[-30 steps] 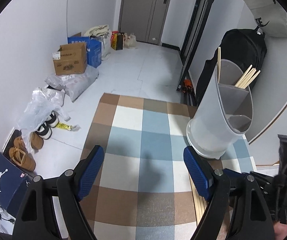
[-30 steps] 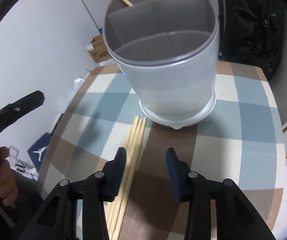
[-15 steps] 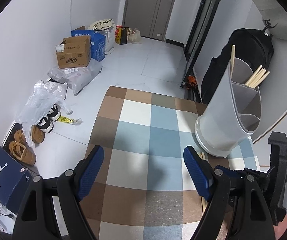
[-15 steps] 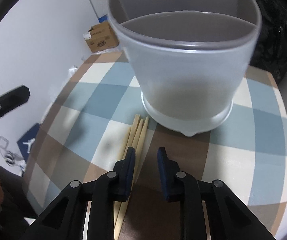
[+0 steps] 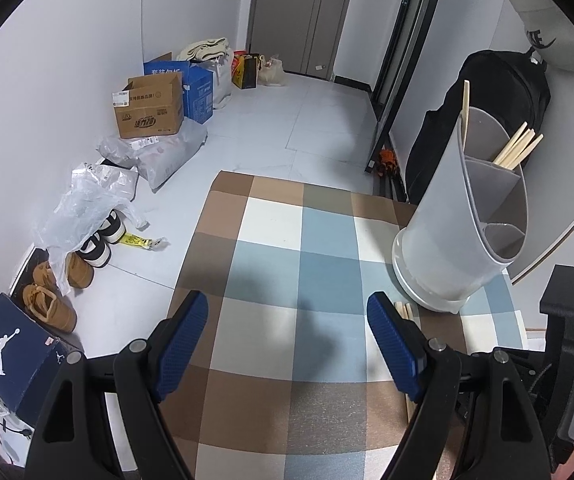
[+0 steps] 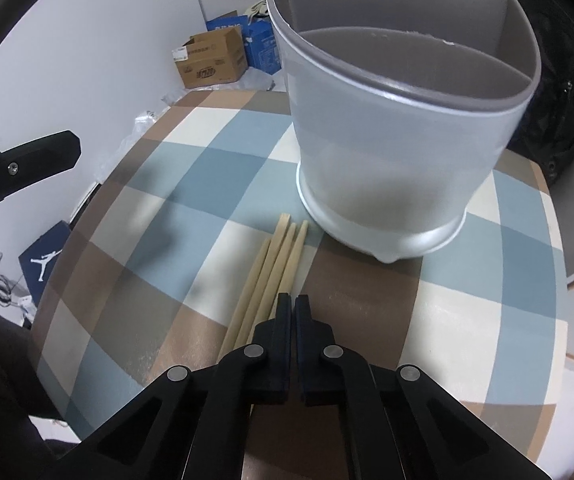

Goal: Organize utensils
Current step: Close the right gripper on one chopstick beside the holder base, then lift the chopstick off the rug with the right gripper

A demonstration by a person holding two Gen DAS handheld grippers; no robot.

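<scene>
A grey divided utensil holder [image 6: 399, 128] stands on the checked tablecloth [image 6: 215, 168]; it also shows in the left wrist view [image 5: 471, 220], with several chopsticks [image 5: 517, 148] in its far compartment. Several wooden chopsticks [image 6: 275, 268] lie flat on the cloth in front of the holder. My right gripper [image 6: 295, 304] is shut, its tips at the right edge of that bundle; whether a chopstick is pinched is hidden. My left gripper [image 5: 287, 332] is open and empty above the cloth, left of the holder.
The table's round edge [image 6: 87, 240] drops to the floor on the left. Cardboard boxes [image 5: 149, 110], bags, shoes [image 5: 51, 304] and a shoebox [image 5: 7, 352] lie on the floor. A black backpack [image 5: 499, 92] leans behind the holder.
My right gripper's jaws have closed from open to shut while moving forward and down to the chopsticks. The left gripper drew back and rose slightly, staying open.
</scene>
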